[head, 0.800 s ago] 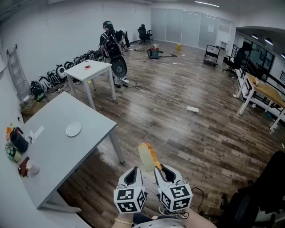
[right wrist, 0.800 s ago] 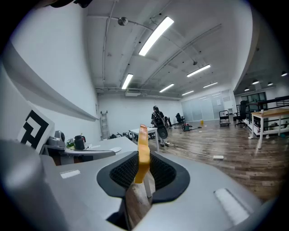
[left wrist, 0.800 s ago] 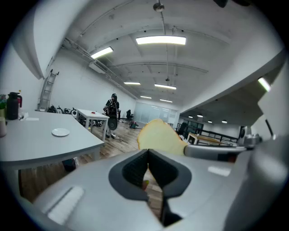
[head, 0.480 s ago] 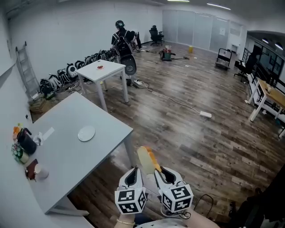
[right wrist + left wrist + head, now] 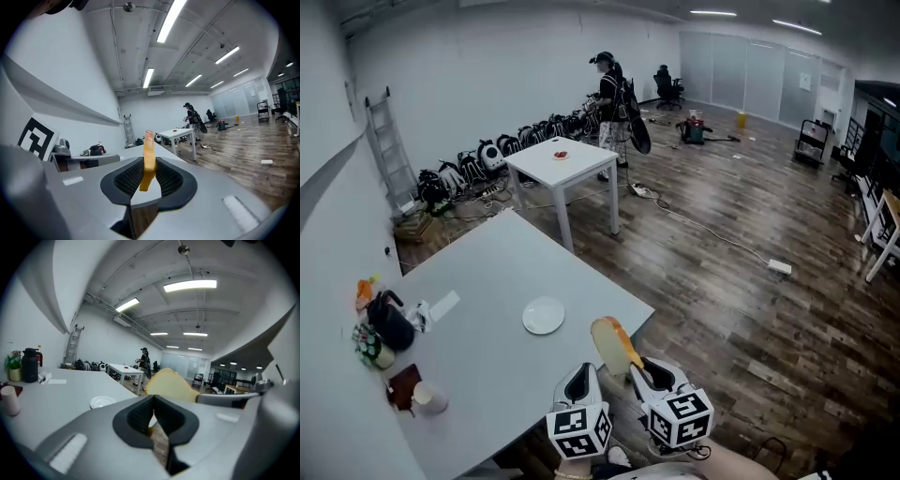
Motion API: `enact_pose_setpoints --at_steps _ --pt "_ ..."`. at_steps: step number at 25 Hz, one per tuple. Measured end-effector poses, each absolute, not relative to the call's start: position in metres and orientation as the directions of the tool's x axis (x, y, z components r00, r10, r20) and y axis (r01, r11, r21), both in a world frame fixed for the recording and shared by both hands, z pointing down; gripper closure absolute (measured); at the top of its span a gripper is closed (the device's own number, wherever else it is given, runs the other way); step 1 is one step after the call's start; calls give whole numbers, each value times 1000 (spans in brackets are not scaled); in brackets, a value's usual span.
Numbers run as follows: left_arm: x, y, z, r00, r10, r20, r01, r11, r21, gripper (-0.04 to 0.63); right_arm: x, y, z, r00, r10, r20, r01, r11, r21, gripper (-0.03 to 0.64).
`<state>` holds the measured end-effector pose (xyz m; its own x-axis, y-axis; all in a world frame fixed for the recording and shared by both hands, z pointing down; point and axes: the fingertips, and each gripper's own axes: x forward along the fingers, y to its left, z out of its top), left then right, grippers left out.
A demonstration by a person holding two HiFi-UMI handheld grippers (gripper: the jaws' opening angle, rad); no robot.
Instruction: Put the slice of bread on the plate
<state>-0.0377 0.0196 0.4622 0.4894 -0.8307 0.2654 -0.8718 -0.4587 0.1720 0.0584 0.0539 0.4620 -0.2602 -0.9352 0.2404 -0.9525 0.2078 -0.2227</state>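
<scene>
Holding the slice of bread (image 5: 612, 342) on edge, the right claw (image 5: 645, 367) is clenched on its lower end, and the slice sticks up and forward past the pads. Left claw (image 5: 579, 377) sits just beside it at nine o'clock, pads pressed together with nothing between them. Both hover at the grey counter's (image 5: 487, 272) near edge. White plate (image 5: 544, 315) lies on the counter at about ten o'clock from the bread, apart from it. Black jug (image 5: 389, 321) and a cup (image 5: 429, 398) stand toward nine o'clock. A person (image 5: 614, 84) stands by a white table (image 5: 558, 159), far off at twelve o'clock.
</scene>
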Motion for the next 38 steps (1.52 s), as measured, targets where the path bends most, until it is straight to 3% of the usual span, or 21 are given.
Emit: enact_pose_setpoints --at_steps 14,26,38 --pt "-145 -102 501 317 -900 299 -944 -269 191 586 -23 -91 509 -403 -845 351 -911 333 -244 535" --pt "-178 -213 542 158 -926 342 -976 -94 197 586 -78 -232 573 -572 -674 468 -817 516 -257 535" --pt "-177 -264 570 61 -925 375 -976 24 219 586 -96 -270 611 -678 -524 516 -721 611 -327 534"
